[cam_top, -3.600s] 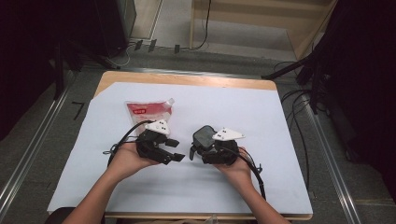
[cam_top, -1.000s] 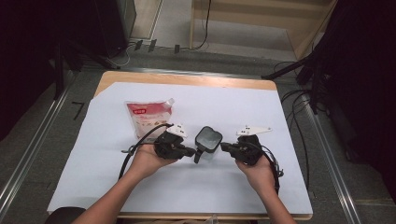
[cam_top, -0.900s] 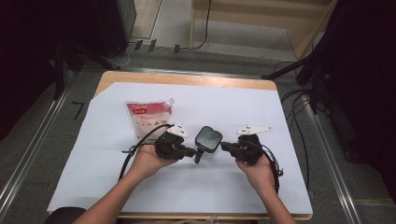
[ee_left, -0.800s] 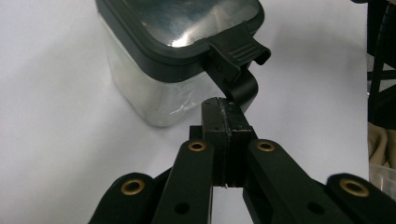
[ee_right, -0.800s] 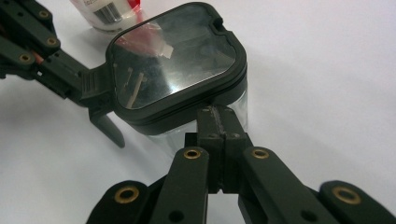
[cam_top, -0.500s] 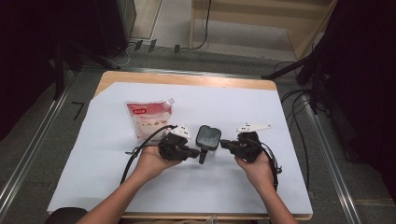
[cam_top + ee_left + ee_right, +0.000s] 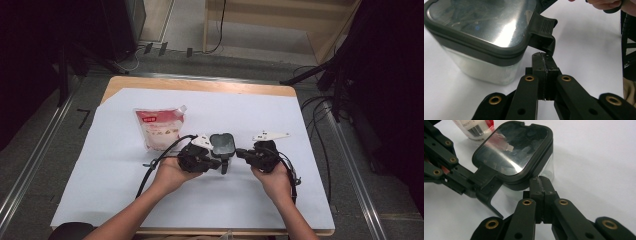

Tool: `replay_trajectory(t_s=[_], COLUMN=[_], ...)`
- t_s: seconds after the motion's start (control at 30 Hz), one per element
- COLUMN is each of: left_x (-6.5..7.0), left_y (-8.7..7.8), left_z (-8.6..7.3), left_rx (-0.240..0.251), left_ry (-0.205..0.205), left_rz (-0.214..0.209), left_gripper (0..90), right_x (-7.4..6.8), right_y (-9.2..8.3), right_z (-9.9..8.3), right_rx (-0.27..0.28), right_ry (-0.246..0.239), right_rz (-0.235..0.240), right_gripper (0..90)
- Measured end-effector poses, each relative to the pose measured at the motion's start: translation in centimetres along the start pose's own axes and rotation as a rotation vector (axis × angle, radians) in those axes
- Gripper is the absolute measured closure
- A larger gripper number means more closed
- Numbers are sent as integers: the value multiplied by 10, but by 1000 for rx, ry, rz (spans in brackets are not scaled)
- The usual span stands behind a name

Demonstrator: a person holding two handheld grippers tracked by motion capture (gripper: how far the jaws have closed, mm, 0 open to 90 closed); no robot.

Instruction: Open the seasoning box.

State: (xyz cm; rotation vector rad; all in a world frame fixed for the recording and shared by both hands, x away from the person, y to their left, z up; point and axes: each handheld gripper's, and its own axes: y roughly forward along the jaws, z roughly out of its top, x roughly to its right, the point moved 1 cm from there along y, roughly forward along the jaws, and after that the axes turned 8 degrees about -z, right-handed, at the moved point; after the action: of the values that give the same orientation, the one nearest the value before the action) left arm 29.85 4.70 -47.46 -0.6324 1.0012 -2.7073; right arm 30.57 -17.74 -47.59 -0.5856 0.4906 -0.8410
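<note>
A clear square container (image 7: pixel 222 144) with a dark lid is being kept on the white sheet (image 7: pixel 310 195) near the table's middle, between the two grippers, just right of the red-and-white pouch (image 7: pixel 160 127) lying flat. The left gripper (image 7: pixel 216 164) is being held with its jaws shut flat against each other, nothing being clamped between them; in the left gripper view its closed tips (image 7: pixel 544 58) are being placed right under the lid's open latch tab (image 7: pixel 543 33), touching or nearly touching, hard to tell. The right gripper (image 7: pixel 241 153) is likewise being held fully shut and empty, its tips (image 7: pixel 539 185) being set against the lid's near rim at the container (image 7: pixel 515 155) side. The latch tab (image 7: pixel 485 186) is being seen flipped outward toward the left gripper's jaws
</note>
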Motion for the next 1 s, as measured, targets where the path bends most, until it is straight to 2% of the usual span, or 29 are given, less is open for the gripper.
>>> replay_trajectory(t_s=[0.17, 0.23, 0.37, 0.47, 0.63, 0.67, 0.7, 0.83, 0.93, 0.97, 1.0], left_x=[5, 5, 5, 3, 6, 7, 7, 7, 4, 2, 0], left_y=[9, 10, 6, -3, -11, -14, -17, -33, -42, -44, -47], left_z=[2, 3, 4, 4, 4, 4, 4, 3, 3, 3, 3], left_rx=[-1, 13, 26, 22, 11, 7, 3, 14, 23, 37, 43], left_ry=[11, -3, -6, -30, -13, -14, -15, -10, -22, -20, -19], left_rz=[19, 3, -8, -7, -5, -16, -20, -36, -58, -58, -61], left_gripper=[900, 900, 900, 900, 872, 869, 849, 802, 657, 657, 612], right_x=[3, 3, 6, 7, 7, 8, 8, 7, 5, 4, 4], right_y=[0, -1, -4, -8, -10, -11, -13, -19, -26, -28, -30], right_z=[-1, -1, -2, -3, -4, -3, -3, -4, -5, -6, -6], right_rx=[-5, -3, 21, 29, 15, 12, 3, 2, 12, 14, 18], right_ry=[-3, -4, -18, -27, -18, -7, 8, 8, -2, -3, -8], right_rz=[1, -3, 5, 1, -15, -6, -5, -5, -10, -10, -8], right_gripper=[900, 900, 874, 900, 900, 900, 900, 900, 900, 900, 900])
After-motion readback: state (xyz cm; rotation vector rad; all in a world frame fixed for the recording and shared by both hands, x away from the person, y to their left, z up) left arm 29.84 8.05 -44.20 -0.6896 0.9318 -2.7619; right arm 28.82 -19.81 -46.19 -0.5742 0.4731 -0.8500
